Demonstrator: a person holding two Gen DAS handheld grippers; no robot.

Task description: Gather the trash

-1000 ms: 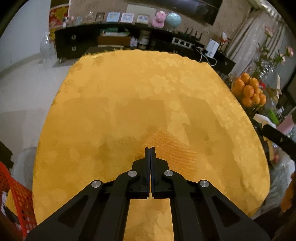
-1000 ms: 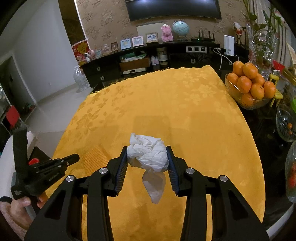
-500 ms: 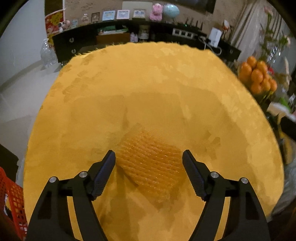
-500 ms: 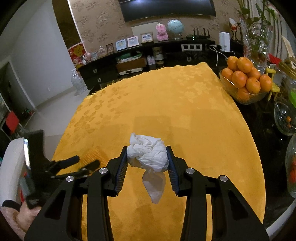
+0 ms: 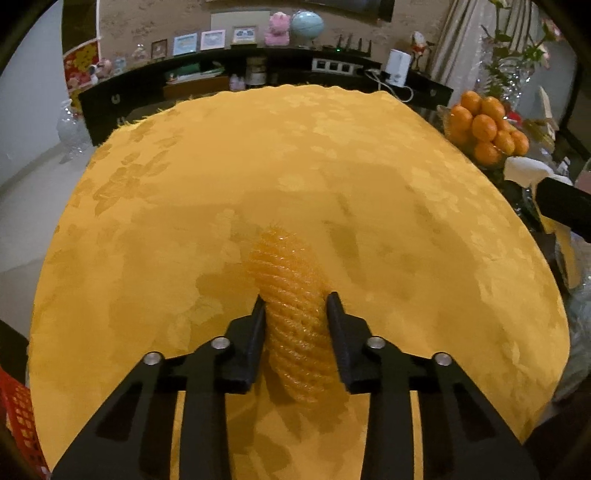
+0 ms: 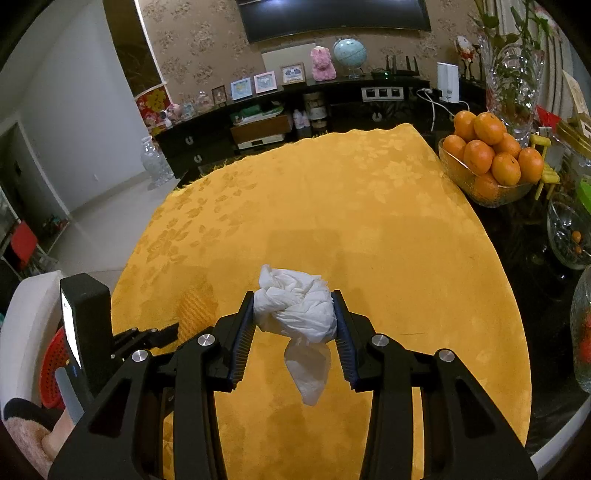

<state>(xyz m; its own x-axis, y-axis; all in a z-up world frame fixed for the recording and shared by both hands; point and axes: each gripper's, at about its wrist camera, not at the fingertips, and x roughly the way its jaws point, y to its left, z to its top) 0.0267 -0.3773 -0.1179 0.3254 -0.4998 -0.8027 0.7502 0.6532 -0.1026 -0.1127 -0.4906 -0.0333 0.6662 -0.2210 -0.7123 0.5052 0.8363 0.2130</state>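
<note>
Your left gripper [image 5: 295, 308] is closing on the net [image 5: 291, 295], pads touching it; your right gripper [image 6: 294, 310] clamps the tissue [image 6: 295, 310]; next, lift the net off the cloth [image 5: 258, 166]

A yellow floral tablecloth [image 6: 332, 206] covers the bench. At its right edge a glass bowl [image 6: 458, 173] holds a pile of oranges [image 6: 487, 147], just beside a tall crystal vase [image 6: 513, 85] with green stems. Behind the bench runs a dark sideboard [image 6: 258, 122] carrying framed pictures [image 6: 265, 82], a pink plush toy [image 6: 322, 63], a pale globe [image 6: 350, 52] and a white router [image 6: 447, 85]. A dark screen [image 6: 332, 14] hangs on the patterned wall above.
</note>
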